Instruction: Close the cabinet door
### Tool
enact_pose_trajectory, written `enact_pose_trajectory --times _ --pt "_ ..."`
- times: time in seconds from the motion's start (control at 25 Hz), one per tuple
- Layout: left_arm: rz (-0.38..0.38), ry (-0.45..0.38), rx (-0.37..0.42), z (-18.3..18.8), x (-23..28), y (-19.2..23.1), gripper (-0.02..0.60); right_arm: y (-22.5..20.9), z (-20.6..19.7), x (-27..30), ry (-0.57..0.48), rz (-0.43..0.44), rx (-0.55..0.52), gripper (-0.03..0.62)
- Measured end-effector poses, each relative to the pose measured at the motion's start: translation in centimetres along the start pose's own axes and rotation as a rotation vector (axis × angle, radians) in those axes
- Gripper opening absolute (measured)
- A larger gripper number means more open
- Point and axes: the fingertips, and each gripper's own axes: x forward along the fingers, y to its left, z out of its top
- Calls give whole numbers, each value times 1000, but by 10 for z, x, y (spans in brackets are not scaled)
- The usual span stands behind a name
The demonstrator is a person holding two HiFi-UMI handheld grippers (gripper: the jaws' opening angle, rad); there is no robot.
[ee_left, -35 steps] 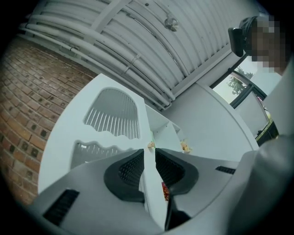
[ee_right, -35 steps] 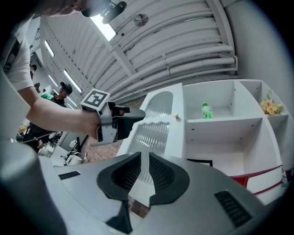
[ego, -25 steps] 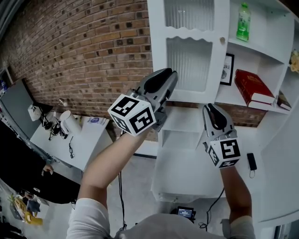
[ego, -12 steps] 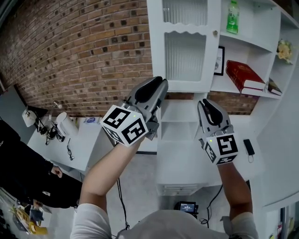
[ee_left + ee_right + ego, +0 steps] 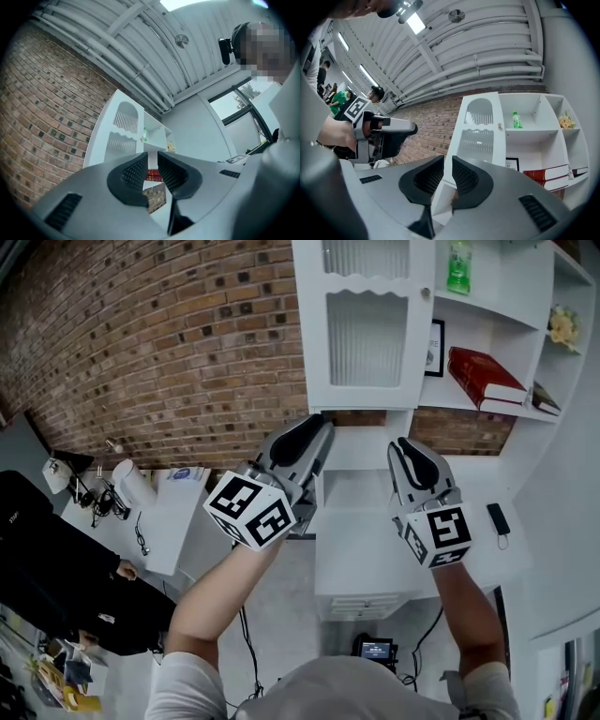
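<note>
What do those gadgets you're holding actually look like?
The left gripper and right gripper are grey shells with black tops, two black ribbed fingers, and a white cube of black square markers each. The person wears short pale sleeves.

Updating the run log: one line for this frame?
cabinet door: looks shut | left gripper: narrowly open, empty, off door | right gripper: same

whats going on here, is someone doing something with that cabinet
A person stands at a white cabinet with a gripper in each hand. The left gripper and right gripper hover below the cabinet door, touching nothing, jaws a narrow gap apart and empty. The door looks shut. On the open shelves beside it are a green bottle and a red book.
</note>
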Motion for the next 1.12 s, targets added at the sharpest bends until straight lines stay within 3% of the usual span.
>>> enact_pose_trajectory --times 1.12 --pt "63 73 -92 -56 -74 -7 66 48 -30 -17 78 11 61 60"
